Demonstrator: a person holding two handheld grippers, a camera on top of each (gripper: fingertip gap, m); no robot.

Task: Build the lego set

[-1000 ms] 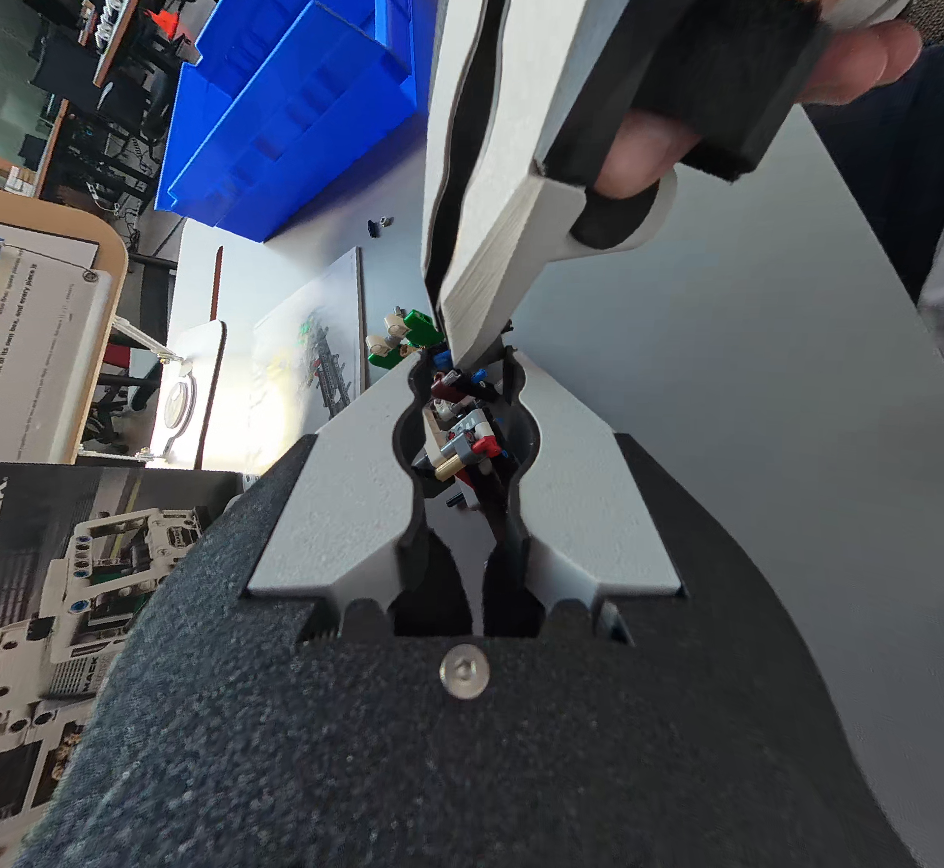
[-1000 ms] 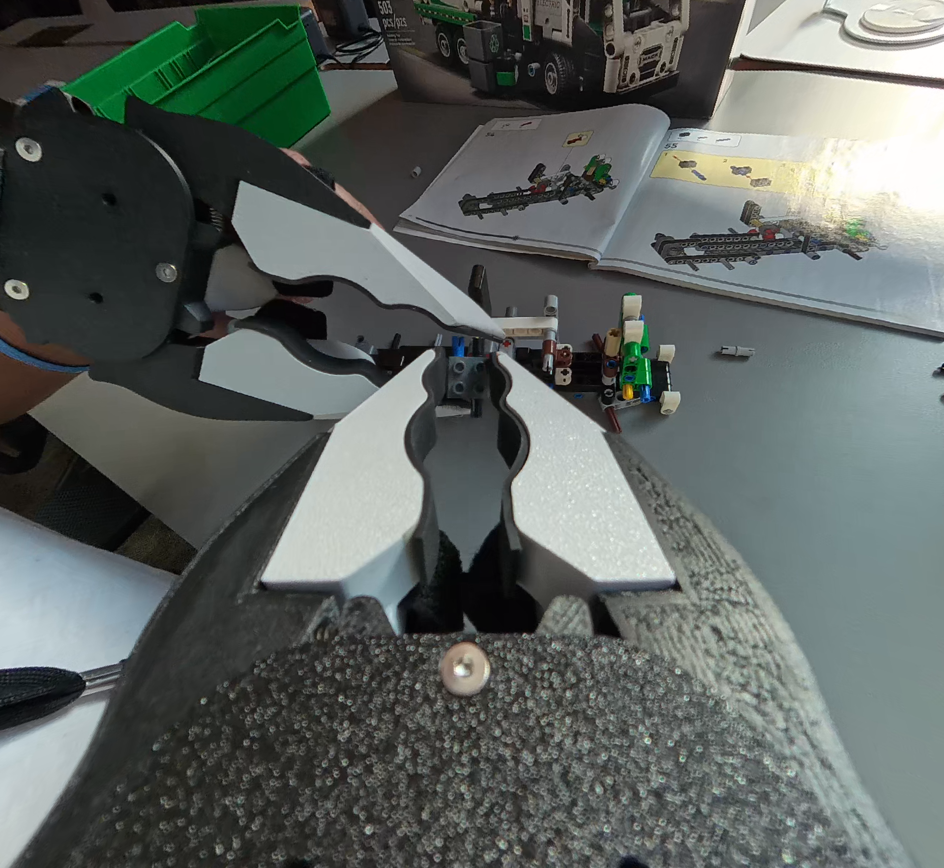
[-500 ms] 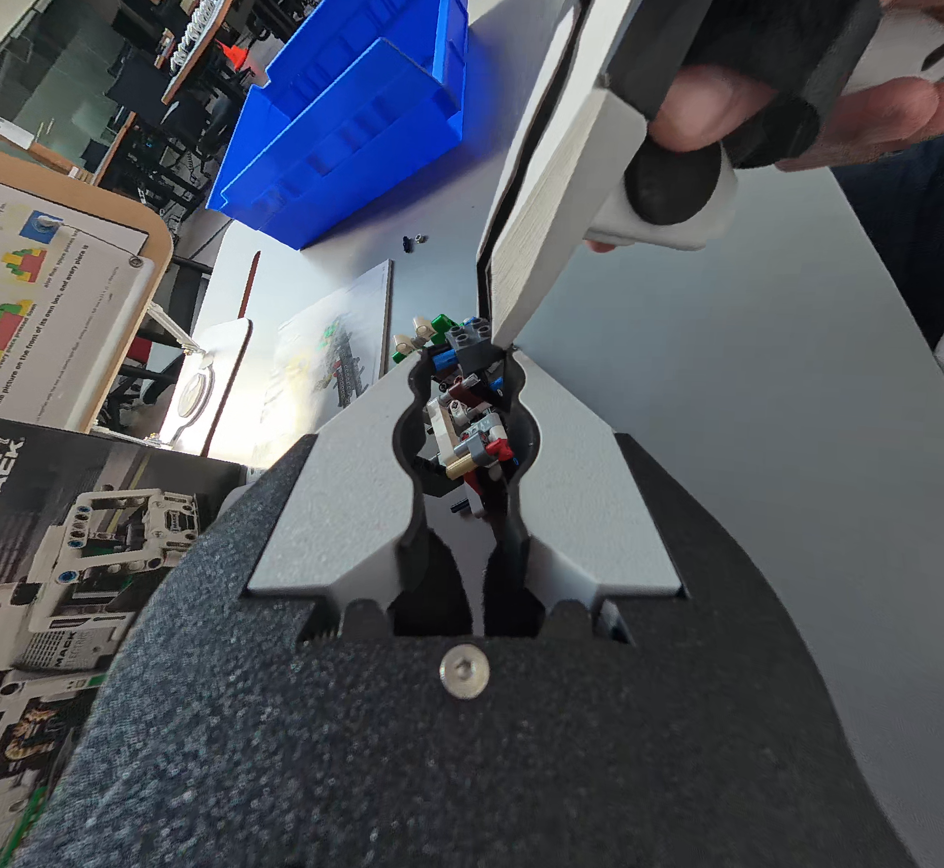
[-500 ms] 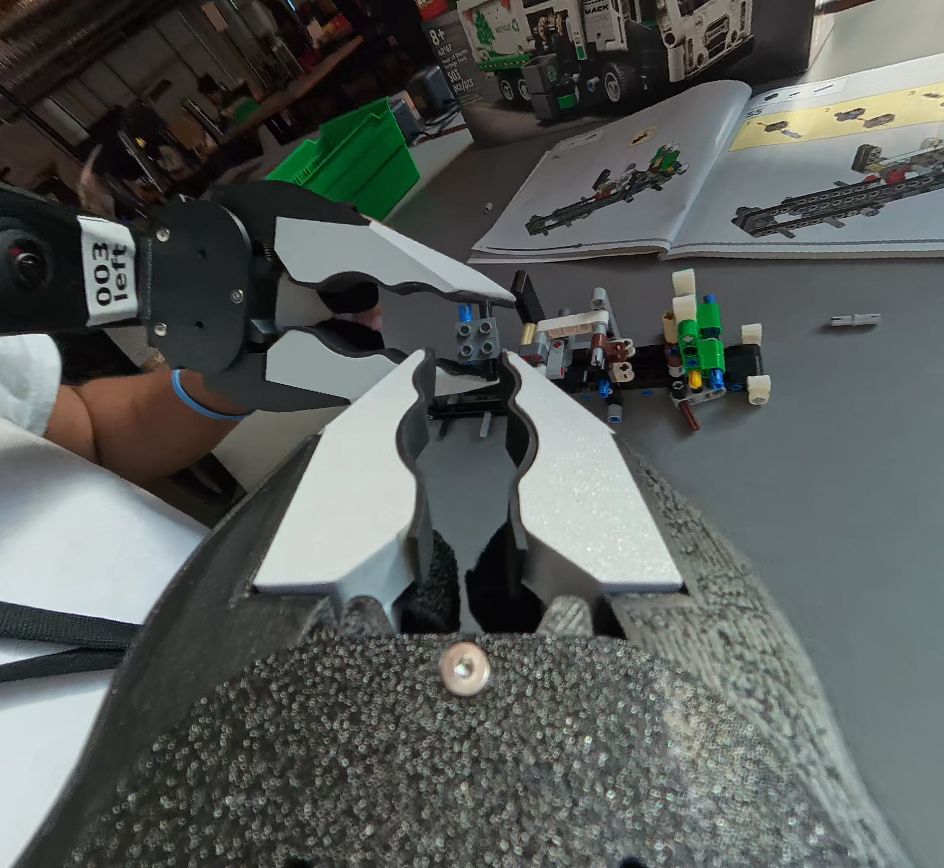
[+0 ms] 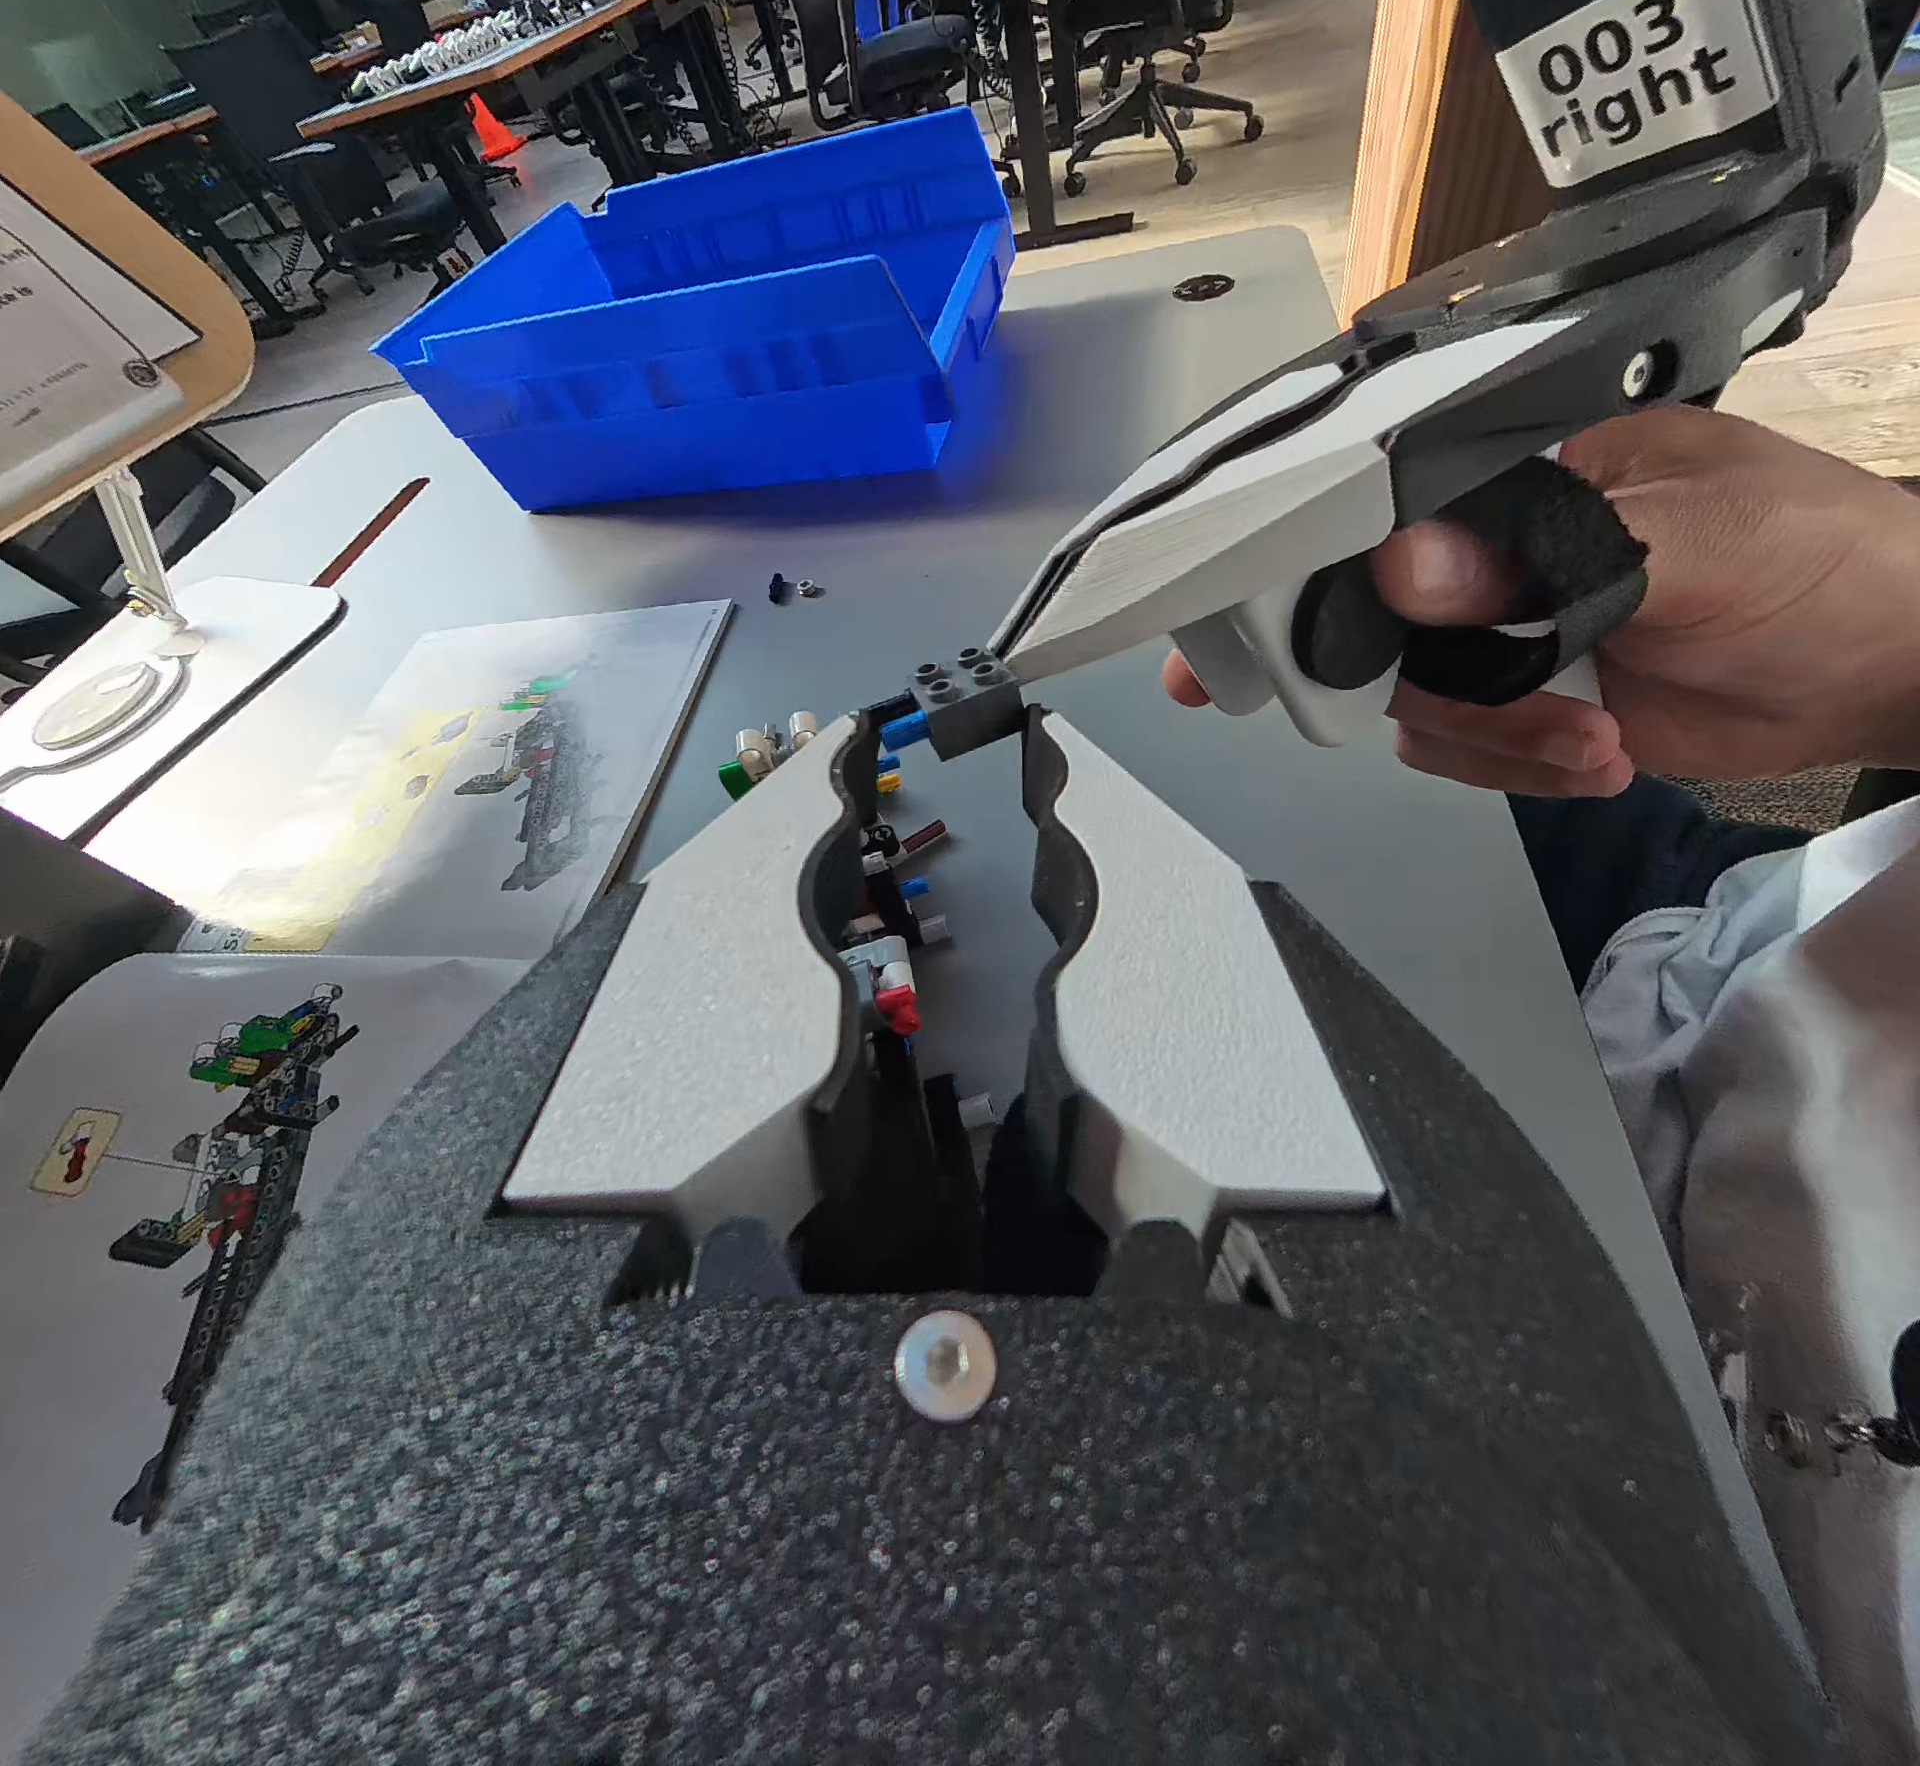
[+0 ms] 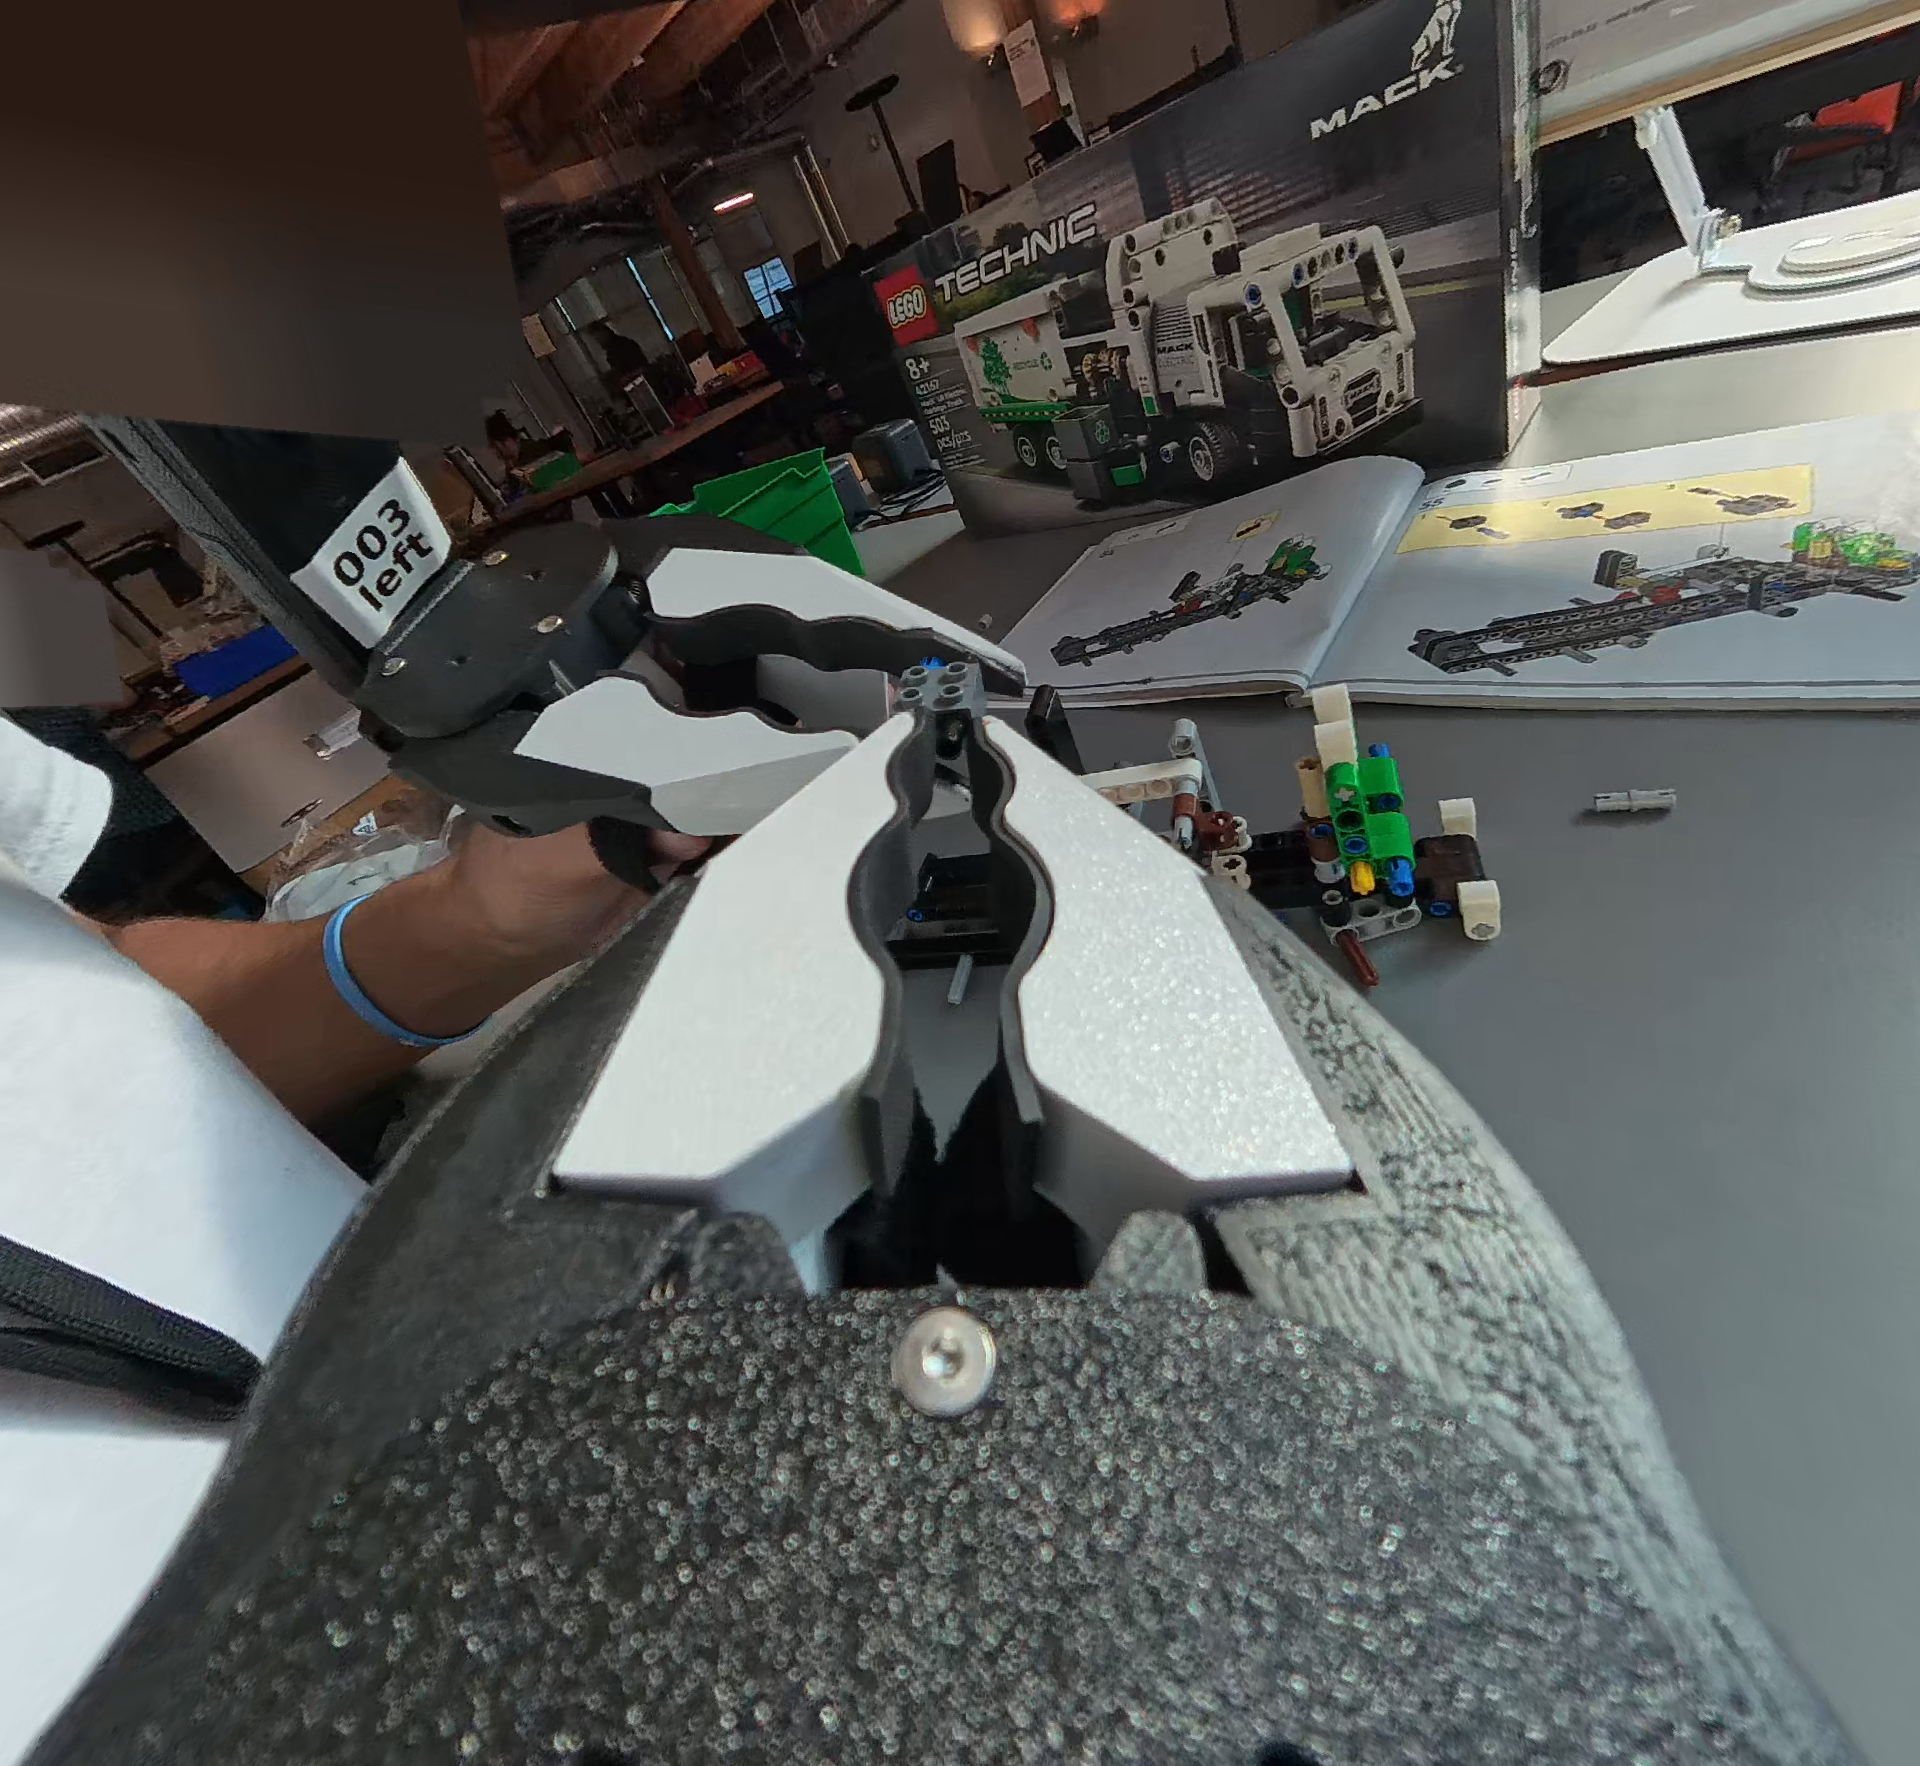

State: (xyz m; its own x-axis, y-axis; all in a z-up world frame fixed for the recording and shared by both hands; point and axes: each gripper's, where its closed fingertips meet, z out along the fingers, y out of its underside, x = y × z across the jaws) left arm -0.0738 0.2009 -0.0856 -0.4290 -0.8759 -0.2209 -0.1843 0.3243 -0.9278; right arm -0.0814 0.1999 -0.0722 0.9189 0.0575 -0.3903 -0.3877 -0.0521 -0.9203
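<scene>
To the left of the left gripper an open booklet lies on the tabletop. Ahead of it, to the left, stands a blue bin. The left gripper is partly open and holds a grey brick across its fingertips, above the tabletop. Its right finger lies against the side of the brick, and on the other side a blue pin sits between the brick and the left finger. The right gripper comes in from the right in a hand. It is almost closed and its tips touch the upper corner of the brick. One cannot tell if it pinches something. To the right of the right gripper, a half-built toy model rests on the tabletop.
</scene>
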